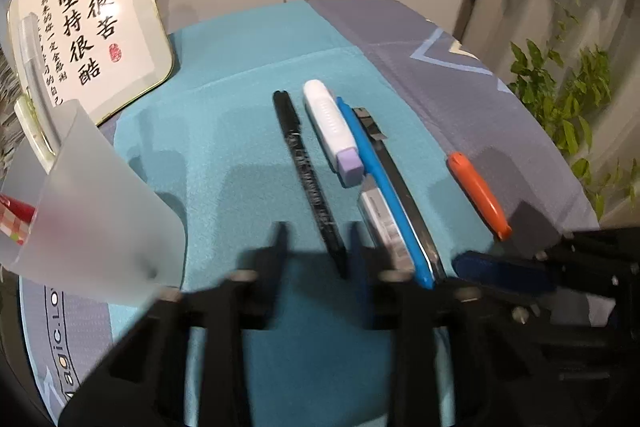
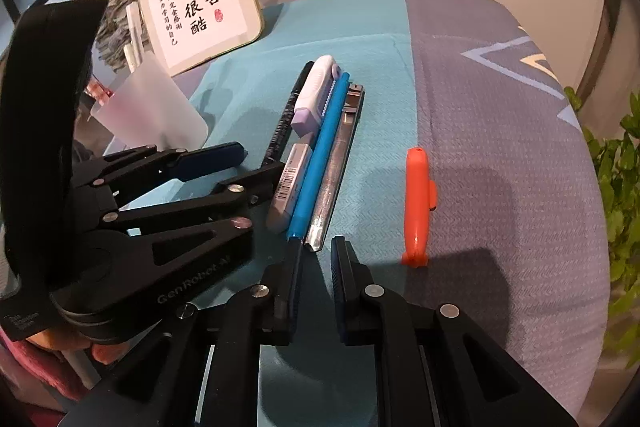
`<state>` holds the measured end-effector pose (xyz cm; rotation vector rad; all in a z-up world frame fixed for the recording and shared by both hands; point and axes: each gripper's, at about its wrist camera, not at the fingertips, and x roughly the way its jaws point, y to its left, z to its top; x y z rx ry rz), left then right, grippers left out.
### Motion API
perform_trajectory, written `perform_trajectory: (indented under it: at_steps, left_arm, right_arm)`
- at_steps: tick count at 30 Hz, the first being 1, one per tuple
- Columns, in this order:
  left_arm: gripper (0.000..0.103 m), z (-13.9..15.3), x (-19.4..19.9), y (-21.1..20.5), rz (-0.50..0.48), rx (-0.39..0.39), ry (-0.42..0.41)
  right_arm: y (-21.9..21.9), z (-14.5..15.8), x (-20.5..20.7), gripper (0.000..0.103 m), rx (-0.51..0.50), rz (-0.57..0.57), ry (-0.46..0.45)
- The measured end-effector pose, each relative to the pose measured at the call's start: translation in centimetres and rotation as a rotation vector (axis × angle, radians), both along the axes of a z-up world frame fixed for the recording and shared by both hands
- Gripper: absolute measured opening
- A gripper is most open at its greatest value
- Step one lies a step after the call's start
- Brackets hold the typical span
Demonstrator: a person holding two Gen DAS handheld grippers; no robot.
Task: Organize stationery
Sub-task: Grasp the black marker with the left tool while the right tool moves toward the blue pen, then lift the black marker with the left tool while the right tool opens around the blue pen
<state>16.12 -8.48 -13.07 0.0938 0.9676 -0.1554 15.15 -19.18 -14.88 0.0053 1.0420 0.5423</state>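
Left gripper (image 1: 316,243) jaws parted, empty, straddling near end of slim black pen (image 1: 310,179) on teal mat (image 1: 224,131). Right gripper (image 2: 316,259) open, empty, near metal ruler (image 2: 336,163). Advice: centre pen, close squarely; frosted translucent cup (image 1: 100,211) stands left.

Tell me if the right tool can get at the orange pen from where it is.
Probably yes. The orange pen lies alone on the cloth, apart from the row, just right of the open right tool, with nothing between them.
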Motion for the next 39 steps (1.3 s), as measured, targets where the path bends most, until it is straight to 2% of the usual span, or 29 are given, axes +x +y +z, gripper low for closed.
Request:
perform_trajectory:
  at_steps: [3, 6, 8, 13, 18, 24, 28, 32, 39]
  left_arm:
    - [0.008, 0.0, -0.8, 0.4, -0.015, -0.001, 0.008]
    - [0.008, 0.0, -2.0, 1.2, -0.028, -0.031, 0.037]
    - [0.008, 0.0, -3.2, 1.7, -0.04, -0.038, 0.051]
    - [0.007, 0.0, -5.5, 2.7, -0.044, -0.053, 0.063]
    - [0.007, -0.2, -7.2, 3.1, -0.057, -0.05, 0.055]
    - [0.007, -0.4, -7.2, 3.4, -0.055, -0.07, 0.055]
    - [0.007, -0.3, -7.5, 3.6, -0.061, -0.085, 0.05]
    - [0.006, -0.3, -7.4, 3.4, -0.077, -0.085, 0.047]
    - [0.008, -0.4, -5.8, 2.3, -0.1, -0.069, 0.044]
  right_arm:
    - [0.0, 0.1, 0.4, 0.013, -0.02, -0.024, -0.011]
    - [-0.2, 0.2, 0.7, 0.013, -0.107, -0.085, -0.061]
    - [-0.4, 0.2, 0.8, 0.013, -0.103, -0.093, -0.055]
    - [-0.1, 0.8, 0.1, 0.013, -0.038, -0.052, -0.057]
    - [1.6, 0.7, -1.4, 0.013, -0.081, 0.015, -0.059]
    - [2.3, 0.9, -2.3, 0.013, -0.05, 0.05, -0.039]
    - [2.8, 0.4, -1.6, 0.013, -0.072, 0.023, -0.013]
    - [3.7, 0.2, -0.7, 0.013, -0.126, -0.018, -0.034]
    - [4.3, 0.1, -0.1, 0.011, -0.158, -0.014, -0.054]
